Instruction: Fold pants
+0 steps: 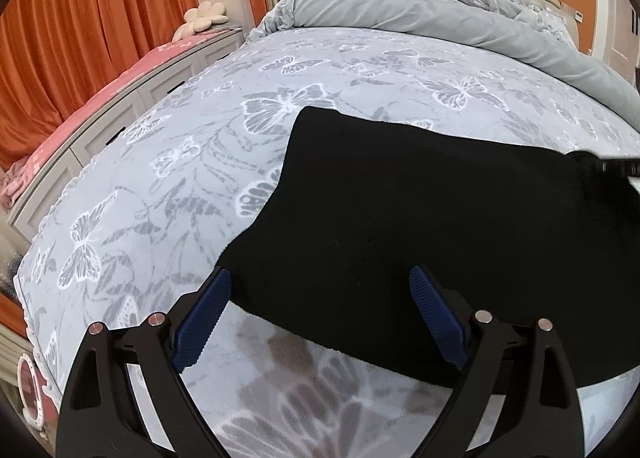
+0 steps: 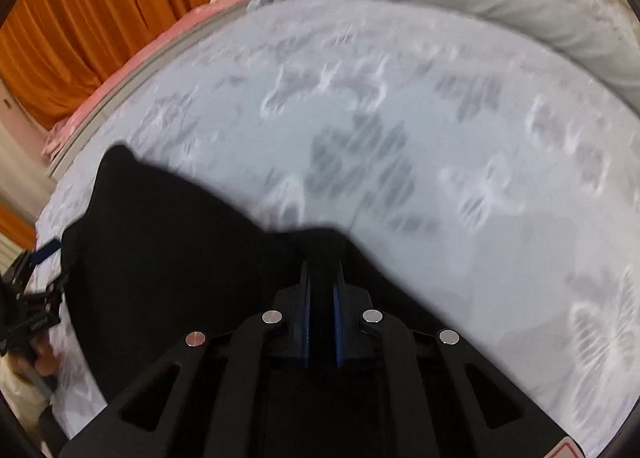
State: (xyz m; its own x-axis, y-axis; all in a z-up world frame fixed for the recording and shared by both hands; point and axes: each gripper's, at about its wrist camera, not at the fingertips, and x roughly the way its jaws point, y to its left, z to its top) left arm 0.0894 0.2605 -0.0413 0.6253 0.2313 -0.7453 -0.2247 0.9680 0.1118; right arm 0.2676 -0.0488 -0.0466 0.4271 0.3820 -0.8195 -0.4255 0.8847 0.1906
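Your left gripper (image 1: 320, 278) gapes wide over the near edge of the black fabric pants (image 1: 400, 210); your right gripper (image 2: 322, 266) pinches their far corner above the butterfly-print grey bedspread (image 1: 180, 162); no legible writing.

Left black two-finger gripper with blue ribbed pads (image 1: 320, 278) spread wide; right black two-finger gripper (image 2: 322, 258) clamped on black fabric pants (image 2: 180, 258).

I find no writing I can read anywhere; the red-edged sticker (image 2: 566, 451) on my right tongs shows only its corner.
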